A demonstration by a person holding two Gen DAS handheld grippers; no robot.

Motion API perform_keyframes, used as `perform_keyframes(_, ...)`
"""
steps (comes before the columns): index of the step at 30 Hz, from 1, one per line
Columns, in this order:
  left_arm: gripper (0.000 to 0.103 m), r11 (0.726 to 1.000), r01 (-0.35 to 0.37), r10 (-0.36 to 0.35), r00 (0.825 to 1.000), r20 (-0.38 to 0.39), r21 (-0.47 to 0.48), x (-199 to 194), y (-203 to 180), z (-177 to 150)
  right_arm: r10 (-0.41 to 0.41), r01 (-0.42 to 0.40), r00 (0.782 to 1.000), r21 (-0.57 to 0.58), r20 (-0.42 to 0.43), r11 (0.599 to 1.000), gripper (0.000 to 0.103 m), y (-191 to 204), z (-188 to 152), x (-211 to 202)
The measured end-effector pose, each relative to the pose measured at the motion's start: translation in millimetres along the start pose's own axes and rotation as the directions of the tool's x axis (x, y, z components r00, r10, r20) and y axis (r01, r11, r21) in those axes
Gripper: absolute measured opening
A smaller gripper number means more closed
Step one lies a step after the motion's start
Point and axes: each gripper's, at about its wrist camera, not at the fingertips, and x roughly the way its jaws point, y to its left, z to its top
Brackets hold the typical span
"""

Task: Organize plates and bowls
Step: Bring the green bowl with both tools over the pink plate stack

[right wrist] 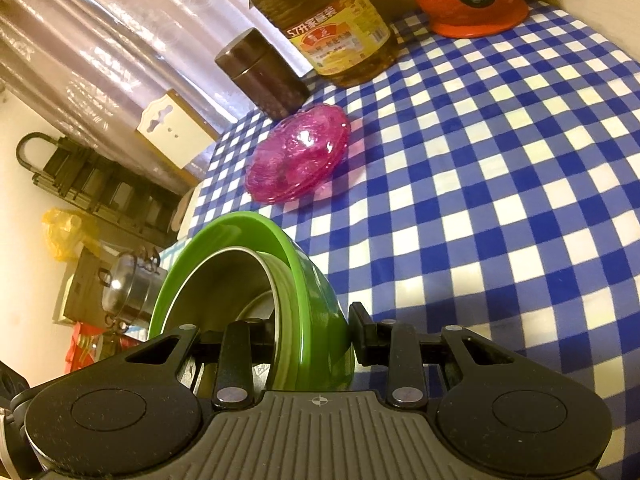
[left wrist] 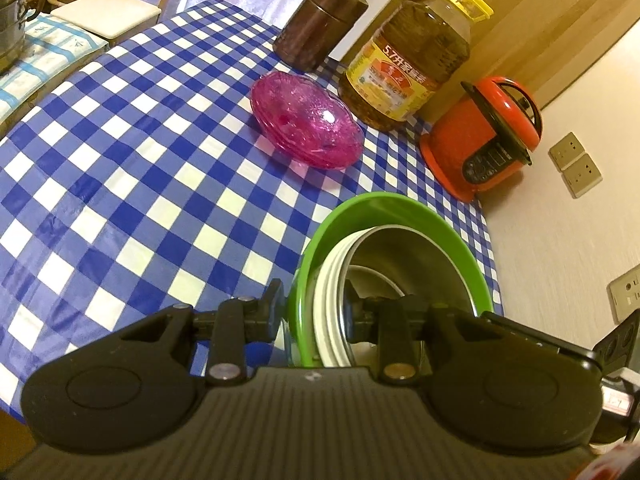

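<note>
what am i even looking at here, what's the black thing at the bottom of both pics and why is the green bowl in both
The black shapes are two hand-held grippers, one in each of a person's hands. Each has a wide-angle camera looking forward along its two fingers, so each picture is taken from one gripper.

In the left wrist view, the left gripper is clamped on one side of the green bowl. In the right wrist view, the right gripper is clamped on the opposite side of its rim. So both carry the same stack: a metal bowl and white dishes nested inside the green one.

On the blue checked tablecloth lie stacked pink glass plates, with a brown canister, an oil bottle and a red cooker behind.
</note>
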Motion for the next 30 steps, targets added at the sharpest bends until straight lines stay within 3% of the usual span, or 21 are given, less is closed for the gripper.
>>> perform_keyframes(13, 0.025, 1.0, -0.005, 0.006, 1.0, 0.009, -0.009, 24, 3, 37, 0.007, -0.007, 1.0, -0.011, -0.009, 1.0, 0.032, 7, 27, 29)
perform_keyframes(30, 0.025, 1.0, 0.01, -0.011, 1.0, 0.029, 0.021, 60, -20, 101, 0.027, -0.027, 0.999, -0.014, 0.021, 1.0, 0.032, 13, 96, 59)
